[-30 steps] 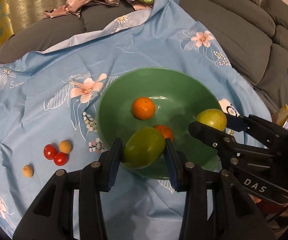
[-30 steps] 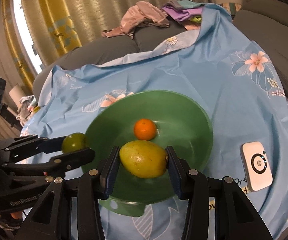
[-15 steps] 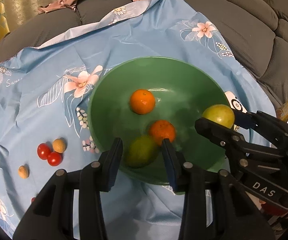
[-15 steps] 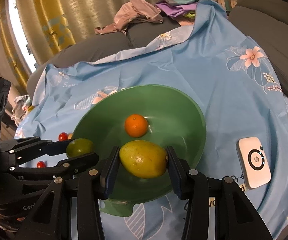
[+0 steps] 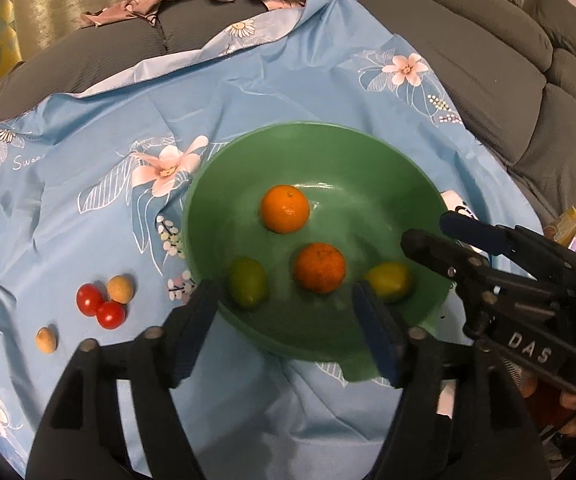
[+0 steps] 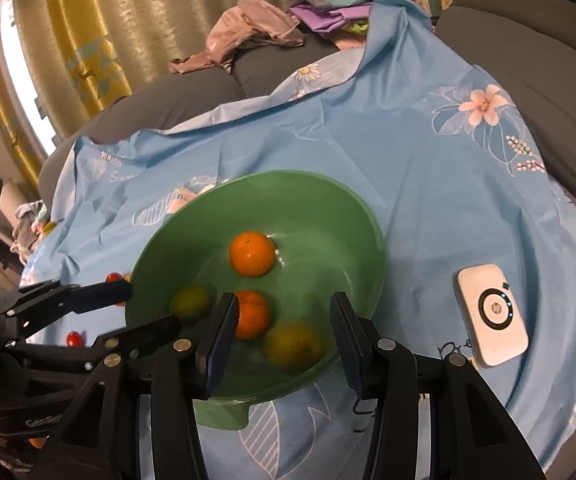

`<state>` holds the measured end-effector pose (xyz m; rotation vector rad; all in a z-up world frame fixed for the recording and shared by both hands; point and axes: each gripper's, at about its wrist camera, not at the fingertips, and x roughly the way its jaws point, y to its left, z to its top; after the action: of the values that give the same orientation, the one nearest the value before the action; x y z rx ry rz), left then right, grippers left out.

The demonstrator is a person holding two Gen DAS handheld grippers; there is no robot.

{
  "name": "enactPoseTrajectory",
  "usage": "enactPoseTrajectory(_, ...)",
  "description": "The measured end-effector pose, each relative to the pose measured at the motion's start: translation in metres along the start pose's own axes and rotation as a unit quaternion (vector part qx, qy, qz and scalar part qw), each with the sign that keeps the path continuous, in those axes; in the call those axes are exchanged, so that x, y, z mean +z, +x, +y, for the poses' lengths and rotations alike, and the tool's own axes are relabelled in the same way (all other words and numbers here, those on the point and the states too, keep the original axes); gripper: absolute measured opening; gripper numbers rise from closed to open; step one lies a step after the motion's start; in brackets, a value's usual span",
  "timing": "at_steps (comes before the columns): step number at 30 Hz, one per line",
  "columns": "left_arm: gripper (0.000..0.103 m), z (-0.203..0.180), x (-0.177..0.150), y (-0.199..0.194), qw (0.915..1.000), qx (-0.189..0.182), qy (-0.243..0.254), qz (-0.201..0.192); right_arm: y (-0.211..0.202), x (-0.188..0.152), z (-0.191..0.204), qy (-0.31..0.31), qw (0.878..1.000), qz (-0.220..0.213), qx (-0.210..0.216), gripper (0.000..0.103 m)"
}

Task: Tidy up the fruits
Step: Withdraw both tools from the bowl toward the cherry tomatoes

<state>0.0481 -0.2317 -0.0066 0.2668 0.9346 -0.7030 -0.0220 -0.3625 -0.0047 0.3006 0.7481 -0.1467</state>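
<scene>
The left gripper point(image 5: 288, 324) was seen over the near rim of the green bowl point(image 5: 216, 184), its jaws opening and nothing pinched between them. The right gripper point(image 6: 284, 340) was seen over the same rim from the other side, its jaws likewise opening and parted, with no pad pressed on any fruit.

Four fruits were found inside the bowl. A green fruit point(image 5: 248, 286) was seen just beyond the left gripper's left finger, and a yellow-green fruit point(image 5: 387, 282) just beyond its right finger, blurred. Between these two an orange point(image 5: 319, 268) was seen, and a second orange point(image 5: 284, 209) farther in, apart from the rest.

On the blue flowered cloth point(image 5: 88, 140), left of the bowl, two red cherry tomatoes point(image 5: 100, 308) were seen touching each other, with a small tan fruit point(image 5: 120, 289) touching them. Another small tan fruit point(image 5: 46, 340) was seen alone, nearer the edge.

To the right of the bowl a white device point(image 6: 491, 310) was seen flat on the cloth. Crumpled clothes point(image 6: 248, 32) were seen on the grey sofa point(image 5: 487, 52) beyond.
</scene>
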Motion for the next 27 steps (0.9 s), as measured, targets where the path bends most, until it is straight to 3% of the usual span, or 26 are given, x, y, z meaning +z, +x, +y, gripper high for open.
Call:
enactPoseTrajectory(9, 0.075, 0.007, -0.029, -0.031, 0.9993, -0.022, -0.018, -0.022, -0.015, -0.007, 0.010, -0.010, 1.000, -0.009, 0.014, 0.051)
enactPoseTrajectory(13, 0.075, 0.019, -0.052, -0.042, 0.9994, -0.012, -0.025, -0.021, -0.019, -0.015, 0.025, -0.027, 0.999, -0.005, 0.030, 0.051)
enactPoseTrajectory(27, 0.074, 0.111, -0.128, -0.062, 0.9862, 0.017, -0.165, -0.010, -0.007, -0.041, 0.107, -0.116, 0.984, 0.035, 0.131, 0.051)
